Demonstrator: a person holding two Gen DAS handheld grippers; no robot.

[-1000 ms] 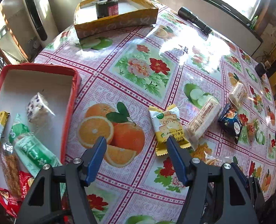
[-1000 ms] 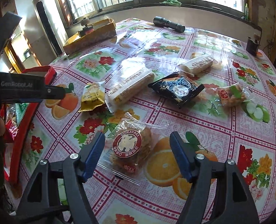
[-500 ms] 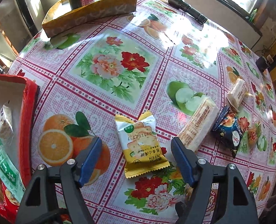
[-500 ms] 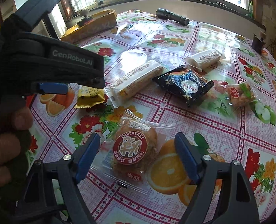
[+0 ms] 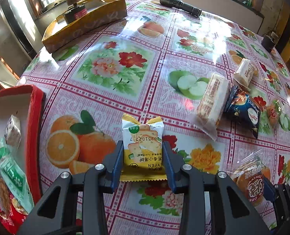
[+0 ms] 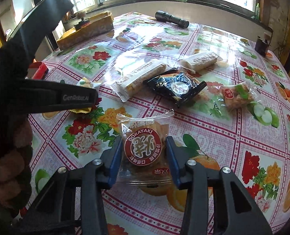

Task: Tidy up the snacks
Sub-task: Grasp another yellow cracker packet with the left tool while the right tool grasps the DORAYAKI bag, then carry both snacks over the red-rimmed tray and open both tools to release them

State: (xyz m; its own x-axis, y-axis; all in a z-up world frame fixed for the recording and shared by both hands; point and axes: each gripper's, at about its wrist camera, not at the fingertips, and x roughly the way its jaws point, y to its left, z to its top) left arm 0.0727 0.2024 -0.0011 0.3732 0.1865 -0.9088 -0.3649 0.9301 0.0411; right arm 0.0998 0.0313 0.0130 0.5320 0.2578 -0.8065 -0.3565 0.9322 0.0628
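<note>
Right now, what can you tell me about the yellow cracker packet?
The cracker packet is a small glossy foil-like pouch, white on top and yellow below, with crimped gold ends. It shows pictured square crackers, a green round logo, the number 20251027 and Chinese writing, all seen upside down. It lies flat on the flowery tablecloth, beside a printed orange. The left hand-held gripper has its blue fingers pressed against both its long sides.

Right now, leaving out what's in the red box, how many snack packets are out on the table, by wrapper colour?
Yellow: 1, the yellow cracker packet
Clear: 2, the dorayaki packet and the small clear packet
White: 2, the long white packet and the short white packet
Dark blue: 1, the dark blue packet
Total: 6
</note>
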